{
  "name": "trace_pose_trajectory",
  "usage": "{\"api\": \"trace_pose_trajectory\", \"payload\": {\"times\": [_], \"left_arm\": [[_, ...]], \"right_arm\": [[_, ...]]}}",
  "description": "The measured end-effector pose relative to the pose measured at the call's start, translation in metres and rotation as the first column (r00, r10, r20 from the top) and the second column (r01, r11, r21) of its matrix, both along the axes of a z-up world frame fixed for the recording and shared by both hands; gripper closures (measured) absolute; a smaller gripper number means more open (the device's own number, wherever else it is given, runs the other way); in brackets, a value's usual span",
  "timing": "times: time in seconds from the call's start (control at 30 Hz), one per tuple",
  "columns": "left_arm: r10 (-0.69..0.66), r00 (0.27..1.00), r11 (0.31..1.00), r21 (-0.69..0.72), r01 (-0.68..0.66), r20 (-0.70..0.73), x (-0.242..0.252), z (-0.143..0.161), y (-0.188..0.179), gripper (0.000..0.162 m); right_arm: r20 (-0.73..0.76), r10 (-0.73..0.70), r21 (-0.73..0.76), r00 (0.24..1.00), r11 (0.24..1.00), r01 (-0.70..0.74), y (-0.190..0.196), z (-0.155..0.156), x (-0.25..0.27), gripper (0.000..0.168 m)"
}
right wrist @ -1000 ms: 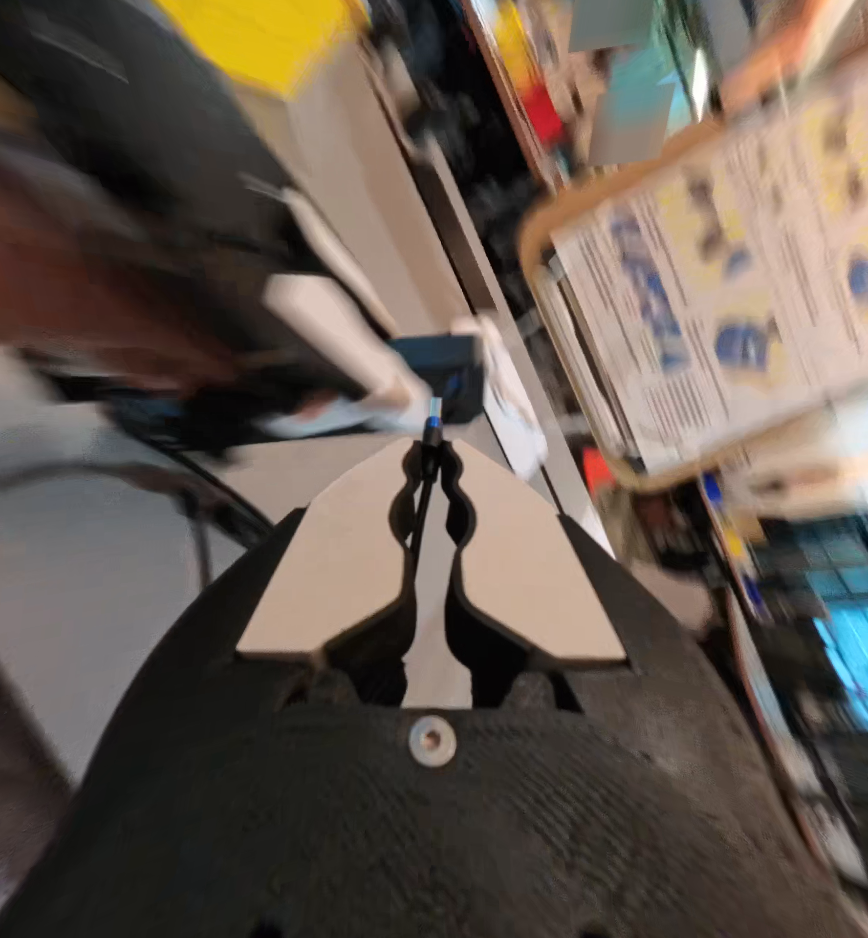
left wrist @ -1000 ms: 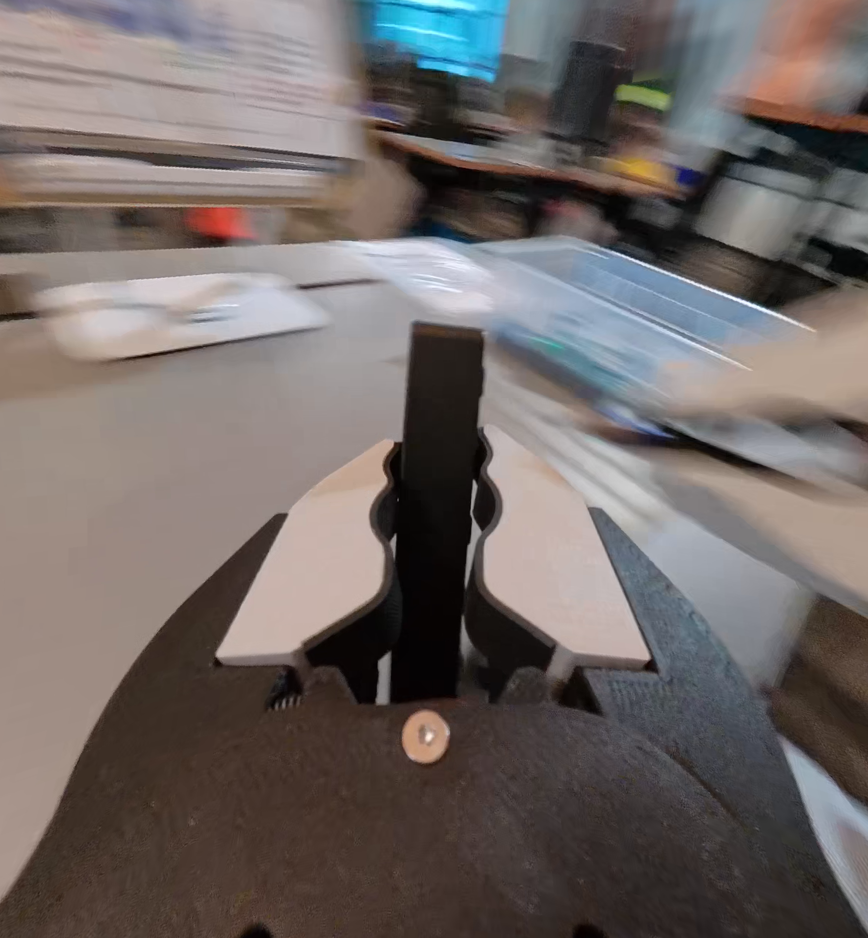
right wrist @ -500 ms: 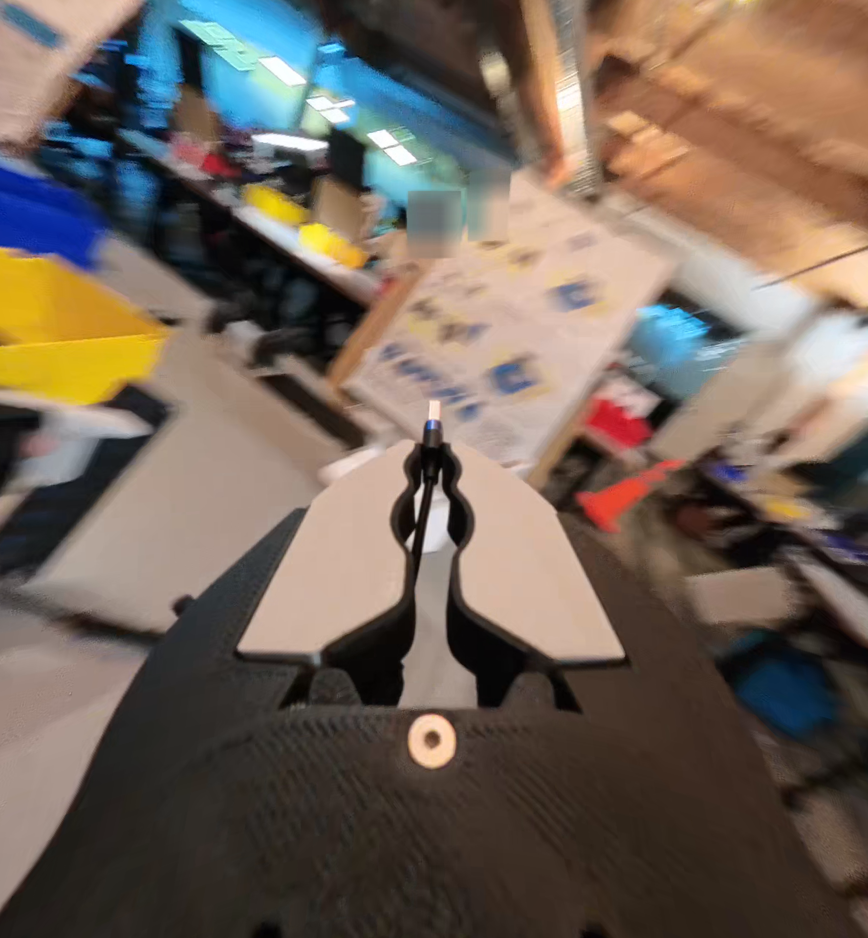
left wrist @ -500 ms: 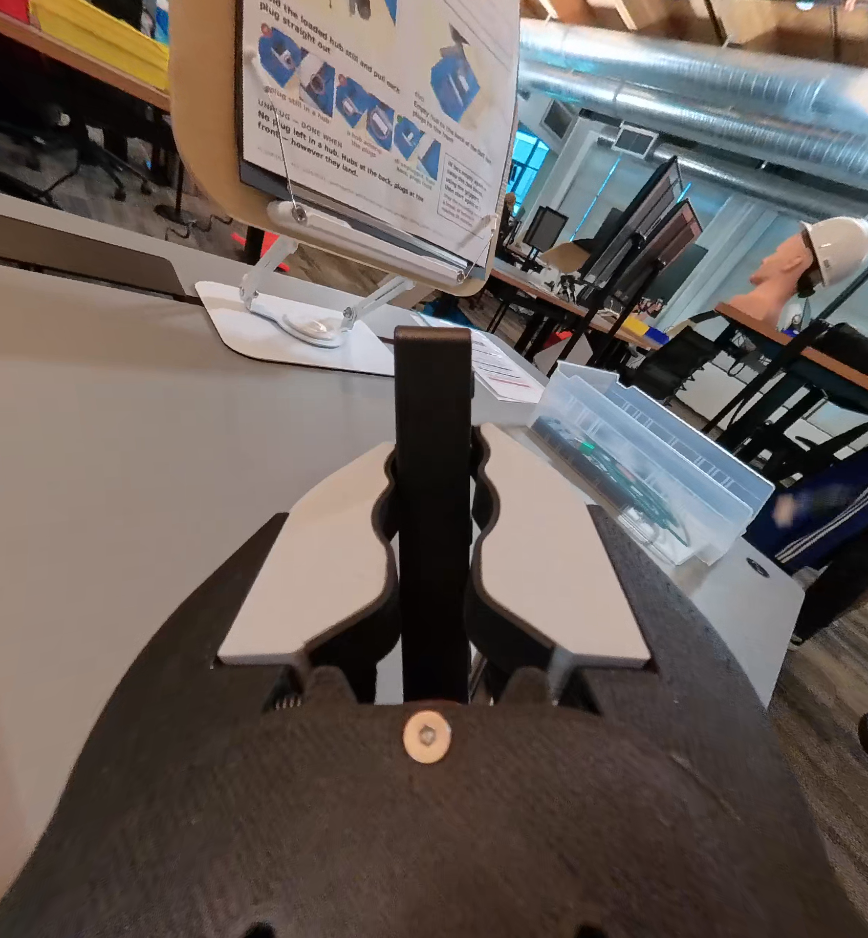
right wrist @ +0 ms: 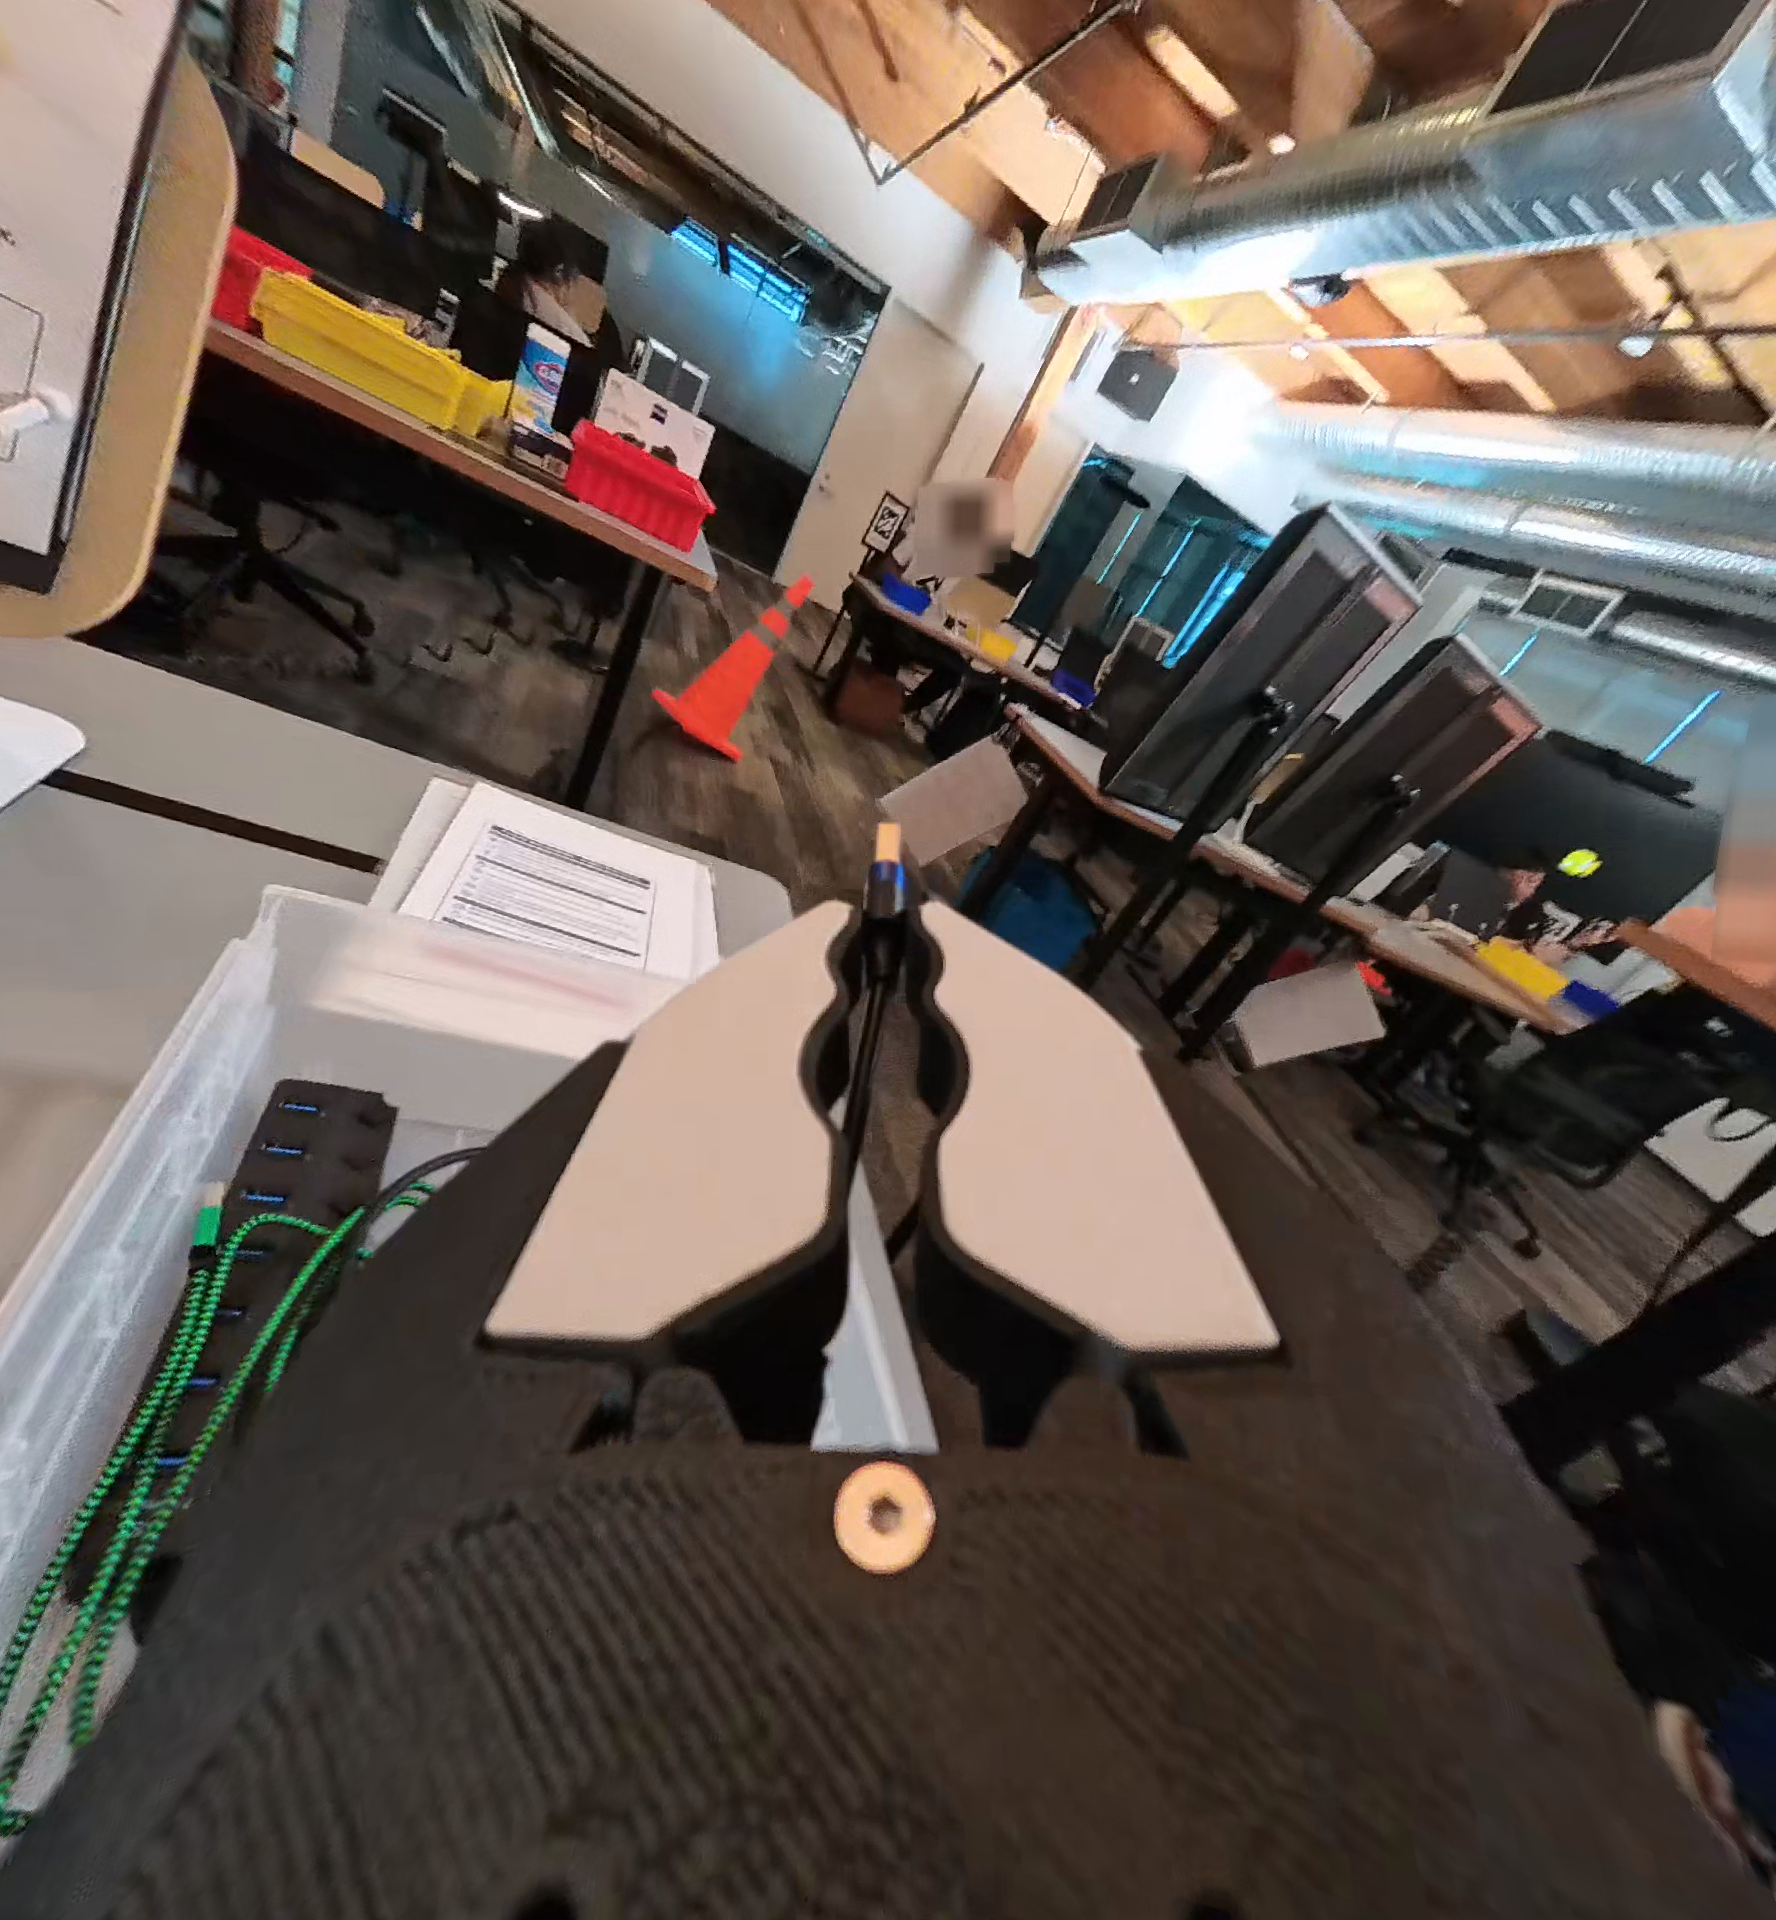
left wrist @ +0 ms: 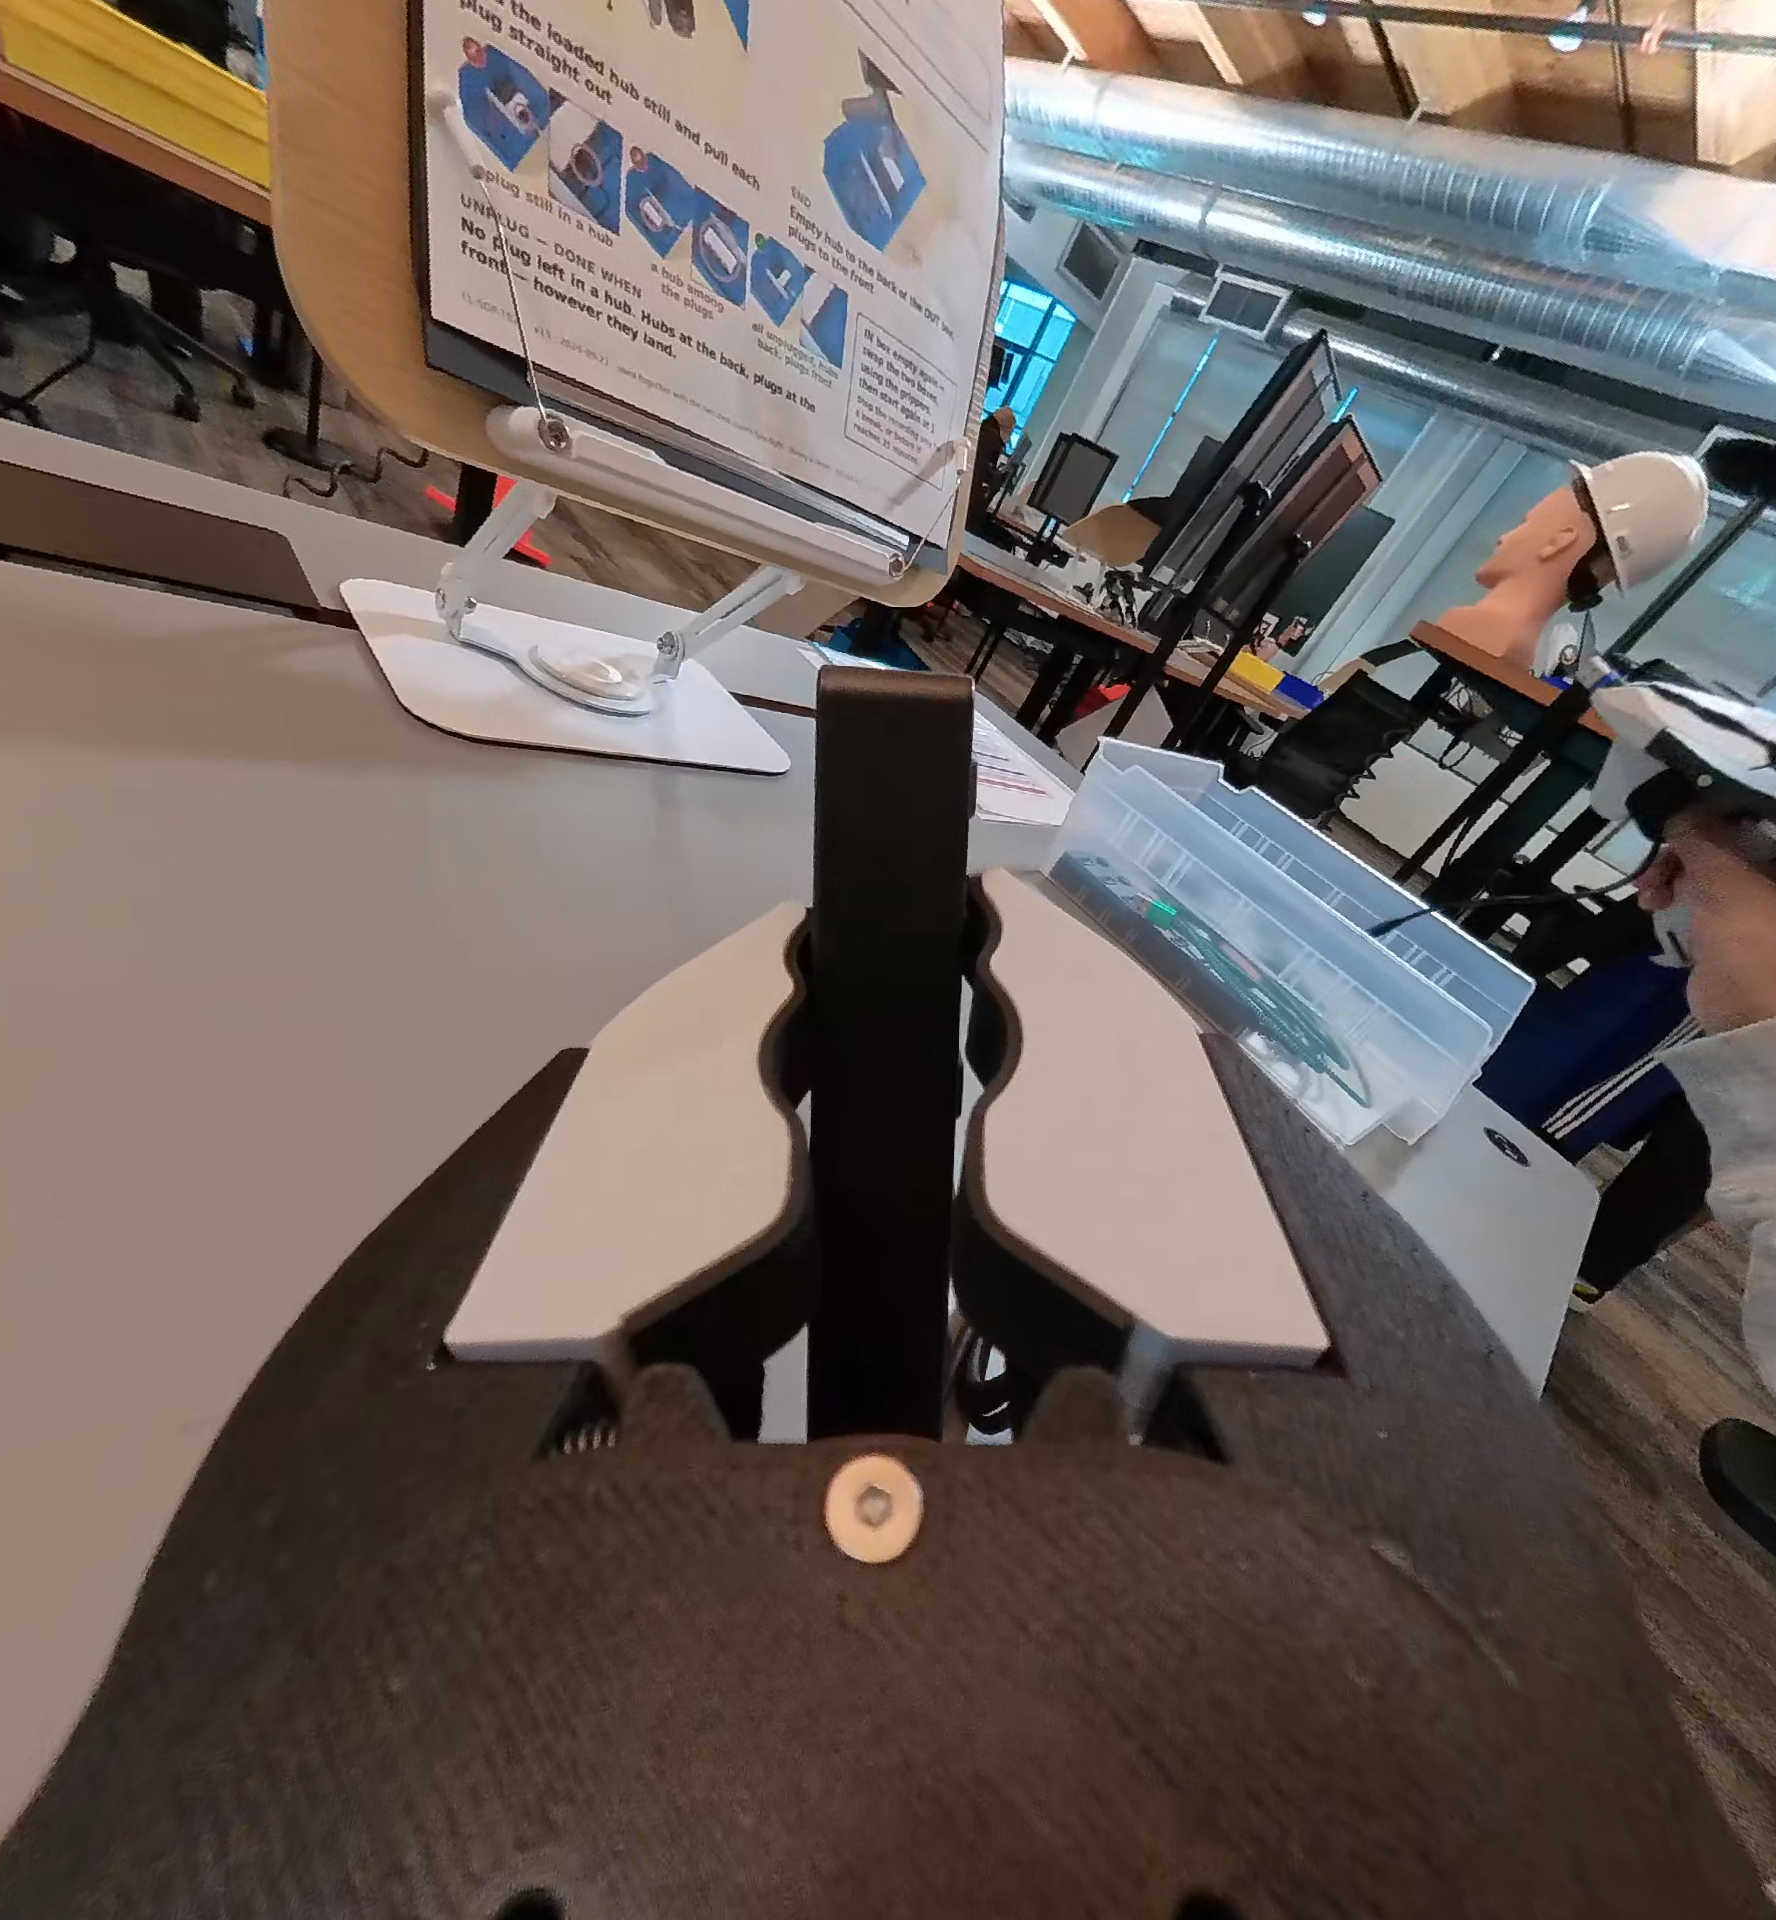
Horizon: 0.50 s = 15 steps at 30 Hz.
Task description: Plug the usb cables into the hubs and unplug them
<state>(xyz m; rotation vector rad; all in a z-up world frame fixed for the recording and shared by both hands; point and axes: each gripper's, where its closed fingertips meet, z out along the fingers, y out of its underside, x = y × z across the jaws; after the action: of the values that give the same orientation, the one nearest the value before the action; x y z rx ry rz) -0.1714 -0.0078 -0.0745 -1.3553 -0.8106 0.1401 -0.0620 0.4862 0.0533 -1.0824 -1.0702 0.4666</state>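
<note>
My left gripper (left wrist: 889,914) is shut on a black USB hub (left wrist: 894,790), held on edge with its end sticking out past the fingertips, above the grey table (left wrist: 240,935). My right gripper (right wrist: 884,914) is shut on a black USB cable; its plug (right wrist: 886,868) with a blue band and metal tip pokes out in front. It is held over a clear bin (right wrist: 136,1143) that holds another black hub (right wrist: 292,1164) with blue ports and a green braided cable (right wrist: 136,1455). The same bin shows in the left wrist view (left wrist: 1331,956).
A document stand (left wrist: 572,665) with an instruction sheet (left wrist: 718,208) stands at the back of the table. Printed papers (right wrist: 551,894) lie beyond the bin. A person (left wrist: 1757,1039) sits at the right. An orange cone (right wrist: 738,675), desks and monitors stand farther off. Some 50 cm of space lies between my two pairs of fingers.
Both grippers have swung around fast, with blurred earlier views. The right gripper has turned from facing the left hand and hub to pointing over the bin. Both keep their holds.
</note>
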Motion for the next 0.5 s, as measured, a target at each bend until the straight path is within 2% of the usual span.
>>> {"api": "trace_pose_trajectory", "payload": {"times": [0.2,0.27,0.37,0.43,0.5], "left_arm": [[-0.002,1.0,1.0,0.02,0.002,0.018,-0.002,-0.003,-0.002,0.133],[-0.004,1.0,0.999,0.032,0.003,0.027,-0.003,-0.004,-0.003,0.133],[-0.006,1.0,0.999,0.037,0.005,0.031,-0.003,-0.004,-0.003,0.133],[-0.007,0.999,0.999,0.038,0.006,0.032,-0.003,-0.004,-0.003,0.133],[-0.009,0.999,0.999,0.038,0.008,0.032,-0.002,-0.005,-0.003,0.133]], "right_arm": [[-0.082,0.065,-0.114,0.995,0.991,-0.074,0.002,-0.006,-0.004,0.16],[-0.098,0.082,-0.168,0.992,0.981,-0.098,0.006,-0.017,-0.009,0.16],[0.048,0.091,-0.27,0.995,0.96,-0.075,0.019,-0.06,-0.022,0.156],[0.195,0.08,-0.295,0.978,0.955,-0.02,0.027,-0.091,-0.027,0.129],[0.296,0.055,-0.268,0.954,0.963,0.028,0.032,-0.109,-0.027,0.126]]}}
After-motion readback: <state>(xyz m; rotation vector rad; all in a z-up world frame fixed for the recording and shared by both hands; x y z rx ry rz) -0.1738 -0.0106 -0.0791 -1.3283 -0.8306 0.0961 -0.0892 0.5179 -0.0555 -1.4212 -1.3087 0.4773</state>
